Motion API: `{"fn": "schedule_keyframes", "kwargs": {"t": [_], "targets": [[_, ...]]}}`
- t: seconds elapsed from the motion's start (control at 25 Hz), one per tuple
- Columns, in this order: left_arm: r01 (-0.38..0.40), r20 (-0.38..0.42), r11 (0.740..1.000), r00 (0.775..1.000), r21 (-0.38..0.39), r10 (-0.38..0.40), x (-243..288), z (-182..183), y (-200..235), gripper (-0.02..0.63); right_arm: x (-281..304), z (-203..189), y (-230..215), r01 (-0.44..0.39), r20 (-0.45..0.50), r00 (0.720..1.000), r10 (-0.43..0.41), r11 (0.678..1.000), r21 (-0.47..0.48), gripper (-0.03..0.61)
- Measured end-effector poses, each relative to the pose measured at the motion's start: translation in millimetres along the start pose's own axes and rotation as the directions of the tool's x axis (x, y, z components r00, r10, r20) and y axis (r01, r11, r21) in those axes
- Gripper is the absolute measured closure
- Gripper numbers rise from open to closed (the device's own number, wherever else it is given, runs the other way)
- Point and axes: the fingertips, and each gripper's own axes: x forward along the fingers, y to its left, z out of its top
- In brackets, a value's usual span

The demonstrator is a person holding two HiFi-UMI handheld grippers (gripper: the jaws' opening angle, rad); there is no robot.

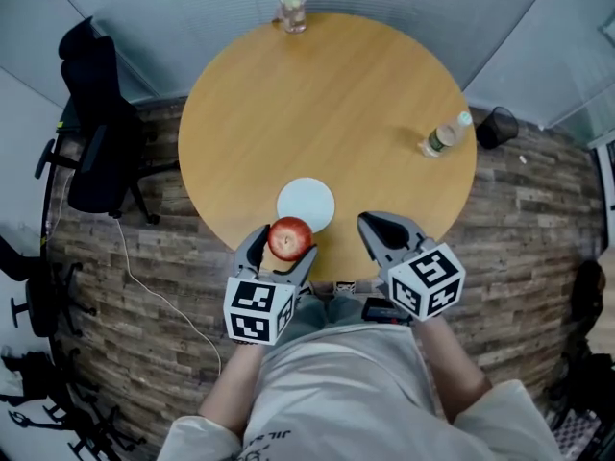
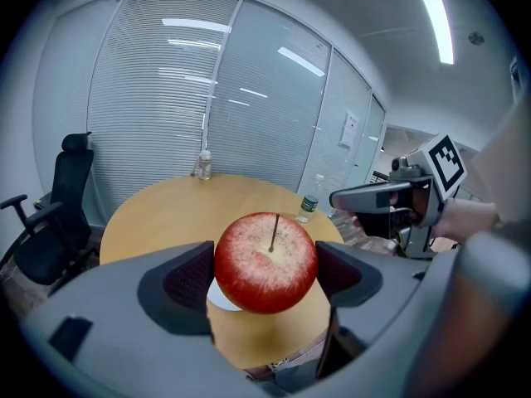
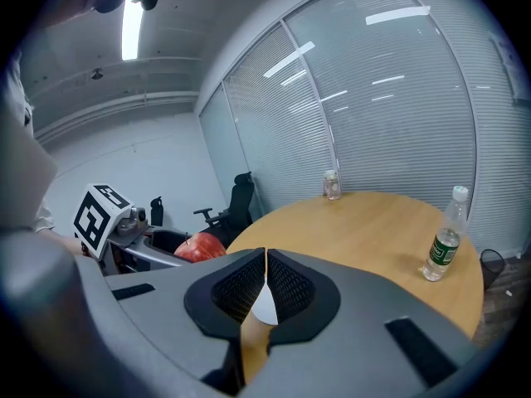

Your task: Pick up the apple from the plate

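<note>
Left gripper view: the left gripper (image 2: 265, 279) has its jaws closed against both sides of the apple (image 2: 265, 259). The apple is red and finely speckled, yellowish round its thin, dark, upright stem. It is held over the near edge of the table (image 1: 327, 104), by the white plate (image 1: 307, 200). The right gripper (image 3: 265, 284) has its jaws pressed together on nothing.

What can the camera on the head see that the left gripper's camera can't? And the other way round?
Only the head view shows the black bin and the marker cube on the left gripper. Only the left gripper view shows the window blinds and the ceiling light. Both show the red apple clamped in that gripper, the white plate, the round table, the bottle and the right gripper.
</note>
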Motion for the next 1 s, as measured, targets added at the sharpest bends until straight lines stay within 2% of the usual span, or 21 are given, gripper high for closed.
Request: {"fn": "schedule_keyframes", "kwargs": {"t": [0.28,1.0], "targets": [[0.006,0.034,1.000,0.999,0.002,-0.006,-7.2,10.4,-4.8,0.230,-4.9,9.2,4.3,-0.002,0.021,1.000,0.003,1.000,-0.017,0.548],[0.010,0.033,1.000,0.999,0.013,-0.010,-1.2,17.4,-9.4,0.230,-5.0,12.5,3.8,-0.024,0.013,1.000,0.024,0.999,-0.041,0.549]]}}
